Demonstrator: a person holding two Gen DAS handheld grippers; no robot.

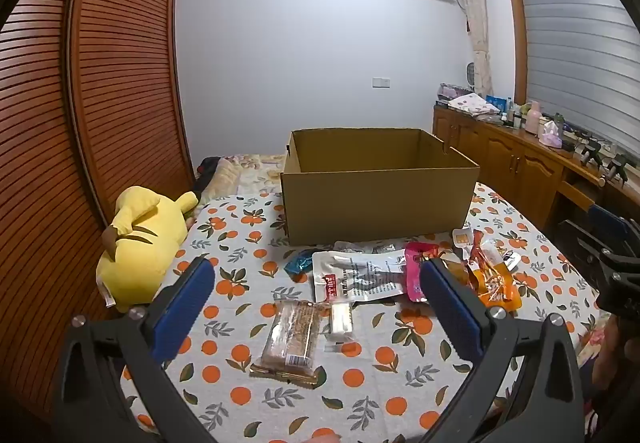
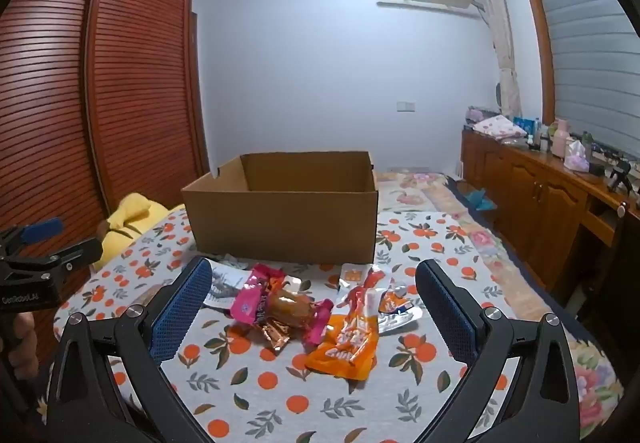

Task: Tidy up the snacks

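While both the left gripper (image 1: 316, 303) and right gripper (image 2: 314, 301) are hovering wide open and empty, the glossy orange plastic snack pouch (image 2: 348, 343) is lying at 12 o'clock, its writing unreadable.

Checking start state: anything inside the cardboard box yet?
The cardboard box is open-topped; only its bare inner walls show in both views. Its floor is hidden behind the near wall, so contents cannot be ruled out. Snack packets lie on the cloth in front.

Bare patterned cloth (image 2: 280, 403) was left before the snack pile (image 2: 316, 311); beyond it, passage was blocked by the cardboard box (image 2: 284, 227), open-topped.
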